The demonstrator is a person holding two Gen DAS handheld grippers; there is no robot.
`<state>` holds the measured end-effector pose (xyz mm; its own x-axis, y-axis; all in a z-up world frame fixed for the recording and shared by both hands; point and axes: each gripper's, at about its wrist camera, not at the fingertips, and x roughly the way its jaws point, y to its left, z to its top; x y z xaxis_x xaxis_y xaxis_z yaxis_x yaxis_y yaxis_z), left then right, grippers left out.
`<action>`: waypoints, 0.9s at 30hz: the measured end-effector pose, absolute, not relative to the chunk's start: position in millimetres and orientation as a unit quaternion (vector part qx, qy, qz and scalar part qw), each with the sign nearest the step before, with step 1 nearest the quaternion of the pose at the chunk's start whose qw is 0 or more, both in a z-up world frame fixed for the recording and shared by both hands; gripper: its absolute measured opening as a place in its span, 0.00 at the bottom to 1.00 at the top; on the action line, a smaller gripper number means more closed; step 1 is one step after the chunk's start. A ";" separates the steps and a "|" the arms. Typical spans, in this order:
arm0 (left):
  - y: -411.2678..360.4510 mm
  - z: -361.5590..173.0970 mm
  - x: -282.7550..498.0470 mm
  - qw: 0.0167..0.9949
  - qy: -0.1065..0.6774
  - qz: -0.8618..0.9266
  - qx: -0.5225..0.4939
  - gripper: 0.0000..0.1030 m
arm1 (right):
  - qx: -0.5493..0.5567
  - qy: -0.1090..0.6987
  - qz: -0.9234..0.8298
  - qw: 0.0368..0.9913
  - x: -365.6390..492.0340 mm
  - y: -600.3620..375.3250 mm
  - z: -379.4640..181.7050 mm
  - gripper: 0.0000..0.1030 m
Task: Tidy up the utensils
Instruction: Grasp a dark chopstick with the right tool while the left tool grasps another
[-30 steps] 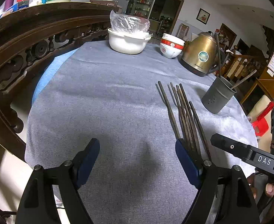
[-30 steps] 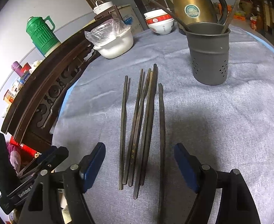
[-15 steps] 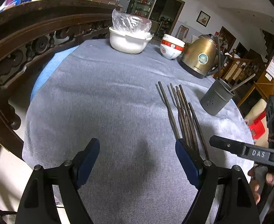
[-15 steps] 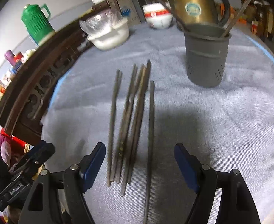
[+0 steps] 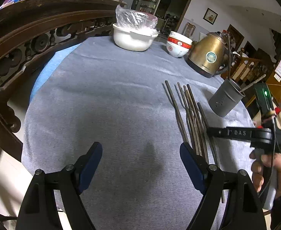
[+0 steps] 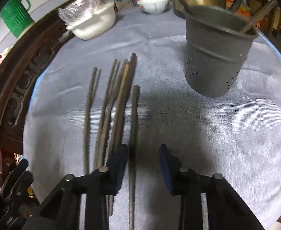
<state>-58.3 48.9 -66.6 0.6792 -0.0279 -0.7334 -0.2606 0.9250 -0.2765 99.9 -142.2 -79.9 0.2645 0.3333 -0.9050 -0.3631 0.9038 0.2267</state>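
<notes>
Several dark chopsticks (image 6: 117, 99) lie side by side on the grey tablecloth (image 6: 197, 134). One chopstick (image 6: 134, 126) lies apart on their right. My right gripper (image 6: 143, 159) points down over it, jaws closing, with that chopstick between them near the left pad; a gap remains on the right. A grey perforated utensil holder (image 6: 215, 57) with a few sticks in it stands at the back right. My left gripper (image 5: 140, 161) is open over bare cloth, with the chopsticks (image 5: 190, 115) beside its right finger. A black finger (image 5: 226, 133) of the right gripper reaches in from the right.
At the far side stand a white pot (image 5: 132, 38) covered with a plastic bag, stacked red-and-white bowls (image 5: 178, 46) and a golden kettle (image 5: 209, 55). A carved wooden chair back (image 5: 25, 44) curves along the left. The round table's edge runs close behind the holder (image 5: 224, 101).
My right gripper has moved forward and down over the rightmost chopstick, and its jaws have narrowed around it. The left gripper has stayed where it was, still open.
</notes>
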 end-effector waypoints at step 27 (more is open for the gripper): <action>-9.0 -89.7 93.3 0.780 0.606 0.067 -0.143 0.14 | 0.049 0.563 0.250 0.786 90.8 -197.8 -89.3 0.08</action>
<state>93.3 -9.0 -89.7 0.2568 -0.0690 -0.9640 -0.2775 0.9502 -0.1419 90.8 -197.8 -89.3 0.2413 0.4485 -0.8606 -0.3385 0.8700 0.3585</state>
